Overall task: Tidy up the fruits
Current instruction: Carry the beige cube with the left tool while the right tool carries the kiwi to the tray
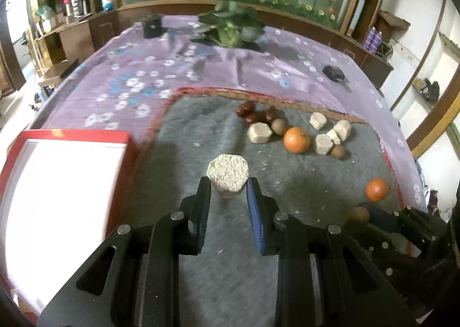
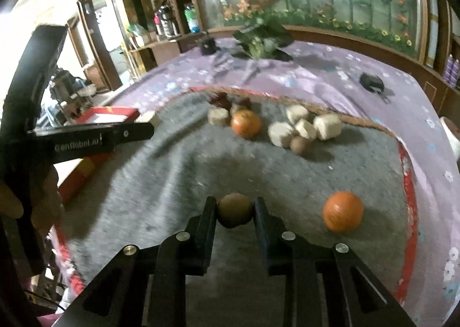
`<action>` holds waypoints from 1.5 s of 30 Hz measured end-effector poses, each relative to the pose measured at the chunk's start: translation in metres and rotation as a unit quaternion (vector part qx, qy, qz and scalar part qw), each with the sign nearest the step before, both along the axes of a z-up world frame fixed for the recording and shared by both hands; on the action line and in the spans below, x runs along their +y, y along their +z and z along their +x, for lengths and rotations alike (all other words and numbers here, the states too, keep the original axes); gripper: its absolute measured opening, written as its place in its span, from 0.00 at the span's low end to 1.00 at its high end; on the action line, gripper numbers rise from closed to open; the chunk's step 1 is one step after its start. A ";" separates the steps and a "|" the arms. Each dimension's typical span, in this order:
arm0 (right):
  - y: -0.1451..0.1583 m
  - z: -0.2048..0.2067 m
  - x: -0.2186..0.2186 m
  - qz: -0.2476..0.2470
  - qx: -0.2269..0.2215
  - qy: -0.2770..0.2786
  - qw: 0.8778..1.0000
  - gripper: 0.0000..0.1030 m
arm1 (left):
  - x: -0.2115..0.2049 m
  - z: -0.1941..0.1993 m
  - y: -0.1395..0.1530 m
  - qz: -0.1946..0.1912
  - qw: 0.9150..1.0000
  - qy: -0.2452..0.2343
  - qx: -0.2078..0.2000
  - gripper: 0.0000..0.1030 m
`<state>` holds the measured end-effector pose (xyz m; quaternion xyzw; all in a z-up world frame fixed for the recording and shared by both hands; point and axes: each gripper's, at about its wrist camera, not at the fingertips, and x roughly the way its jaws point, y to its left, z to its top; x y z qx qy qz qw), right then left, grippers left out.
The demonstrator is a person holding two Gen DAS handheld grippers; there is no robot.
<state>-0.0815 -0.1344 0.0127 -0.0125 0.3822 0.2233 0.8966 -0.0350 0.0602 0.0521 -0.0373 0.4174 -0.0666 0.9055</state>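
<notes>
Mid-sort, with both hands loaded. Left gripper (image 1: 228,191) closed down narrow on a pale hexagonal block (image 1: 227,174) with a grainy top, jaws pressing its sides, lifted clear of the grey mat (image 1: 201,125). Right gripper (image 2: 235,212) likewise pinched tight on a small brown round fruit (image 2: 235,213), jaws touching it on both sides, low over the same mat. Just to the left of the held block, a red-rimmed box (image 1: 128,137) with a white inside, seemingly empty in the part shown. Left to sort, at the far edge of the mat: a cluster of dark red dates (image 1: 254,114), more pale blocks, two more small brown fruits and an orange (image 1: 296,139); apart from these, near the right gripper, a second orange (image 2: 342,211). Judged as the carrying step: two items picked, neither placed yet. Next, most likely, a swing of the left load over the red rim and a release inside the box, low enough to avoid a bounce or a crumble. For the right load, a wait or a wide path, since both arms heading for the one box risks a clash. Round fruit prone to roll once let go, so best set down gently.
</notes>
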 end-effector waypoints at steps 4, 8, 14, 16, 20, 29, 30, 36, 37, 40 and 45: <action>0.012 -0.004 0.020 0.014 -0.007 0.025 1.000 0.24 | 0.026 -0.012 0.009 0.008 1.000 0.025 -0.008 0.24; 0.024 -0.004 0.048 0.032 -0.012 0.060 0.998 0.24 | 0.057 -0.023 0.013 0.019 0.998 0.056 -0.013 0.24; 0.029 0.004 0.099 0.024 -0.020 0.105 0.994 0.24 | 0.105 -0.034 0.010 0.004 0.995 0.095 0.001 0.24; 0.030 0.006 0.108 0.021 -0.020 0.113 0.993 0.24 | 0.111 -0.037 0.009 -0.001 0.995 0.097 0.005 0.24; 0.032 0.007 0.114 0.006 -0.026 0.114 0.993 0.24 | 0.107 -0.037 0.010 -0.029 0.997 0.077 0.015 0.24; 0.025 0.014 0.071 0.014 -0.009 0.069 0.997 0.24 | 0.050 -0.011 -0.008 -0.010 0.998 0.000 0.056 0.28; 0.025 0.015 0.067 0.016 -0.009 0.066 0.998 0.24 | 0.044 -0.008 -0.012 -0.003 0.998 -0.003 0.061 0.28; 0.018 0.020 0.051 0.029 -0.001 0.058 0.998 0.24 | 0.031 0.001 -0.016 0.031 0.998 0.018 0.056 0.28; 0.016 0.021 0.049 0.032 0.001 0.058 0.998 0.24 | 0.033 0.001 -0.015 0.032 0.998 0.026 0.055 0.28; 0.014 0.021 0.044 0.037 0.003 0.057 0.998 0.24 | 0.043 -0.002 -0.015 0.023 0.998 0.028 0.058 0.35; 0.008 0.028 0.034 0.052 0.011 0.055 0.997 0.24 | 0.050 -0.008 -0.016 0.017 0.997 0.043 0.058 0.51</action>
